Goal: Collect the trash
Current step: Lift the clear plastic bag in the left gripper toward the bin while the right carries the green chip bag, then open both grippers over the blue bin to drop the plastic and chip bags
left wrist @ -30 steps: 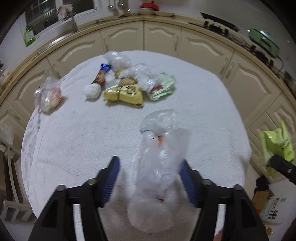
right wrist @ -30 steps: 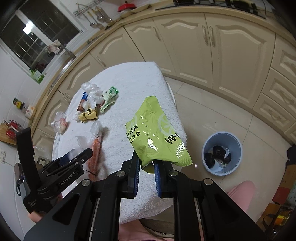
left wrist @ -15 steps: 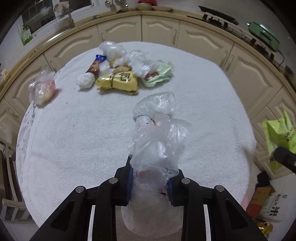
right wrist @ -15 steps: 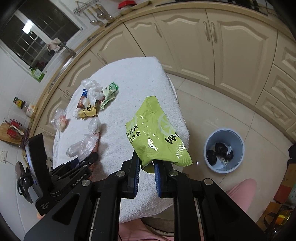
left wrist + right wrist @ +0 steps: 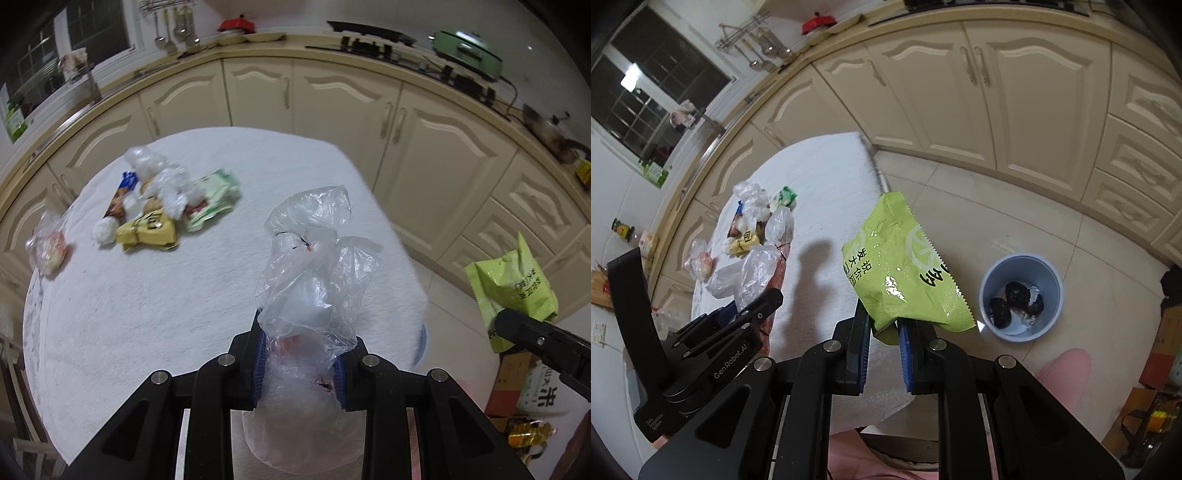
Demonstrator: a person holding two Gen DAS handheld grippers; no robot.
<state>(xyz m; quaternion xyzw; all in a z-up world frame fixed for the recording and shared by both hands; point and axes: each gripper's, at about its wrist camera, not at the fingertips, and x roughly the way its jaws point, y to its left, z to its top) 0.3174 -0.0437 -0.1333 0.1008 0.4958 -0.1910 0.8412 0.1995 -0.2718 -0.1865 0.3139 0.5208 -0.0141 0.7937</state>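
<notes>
- Above the white-clothed table (image 5: 155,302), we see our left gripper (image 5: 299,363) clamped on a clear plastic bag (image 5: 314,280).
- Our right gripper (image 5: 882,345) pinches a green snack packet (image 5: 901,273), near the blue bin (image 5: 1021,295) on the floor.

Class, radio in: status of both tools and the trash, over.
Left tool shut on clear plastic bag. Right tool shut on green snack packet. Blue bin on floor, path open. More wrappers on table.
</notes>
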